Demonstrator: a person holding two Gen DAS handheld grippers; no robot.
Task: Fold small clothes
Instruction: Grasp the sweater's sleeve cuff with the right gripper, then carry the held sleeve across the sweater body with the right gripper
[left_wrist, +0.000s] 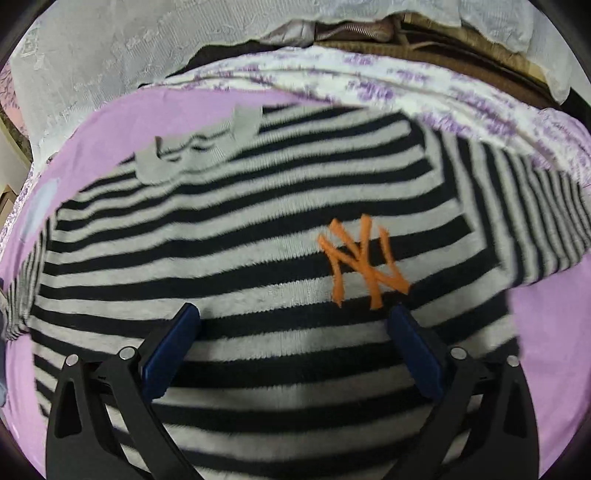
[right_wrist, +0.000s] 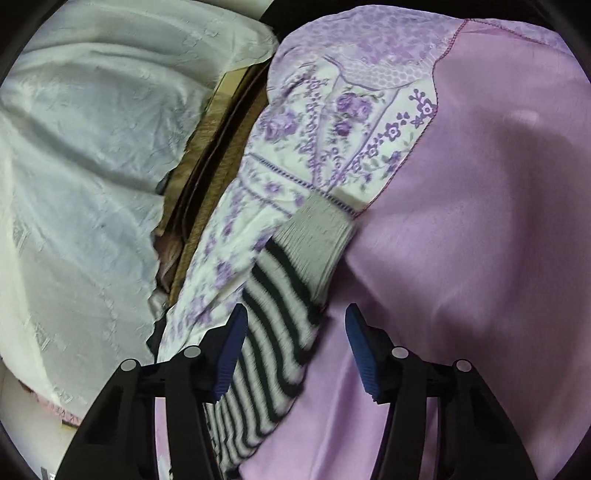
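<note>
2 claws gape: left claw (left_wrist: 293, 314) over striped sweater (left_wrist: 236, 236), right claw (right_wrist: 295, 317) astride sleeve (right_wrist: 273, 354).

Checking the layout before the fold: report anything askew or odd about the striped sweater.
The striped sweater lies flat on the lilac sheet, logo up, but one sleeve angles outward, its grey cuff resting on the floral border rather than the lilac. No damage shows. Both frames are blurred.

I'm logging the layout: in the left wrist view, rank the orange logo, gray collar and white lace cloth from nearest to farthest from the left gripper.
1. Orange logo, just beyond the left gripper, right side.
2. Gray collar, farther up, left.
3. White lace cloth, off the sweater, top left.
</note>
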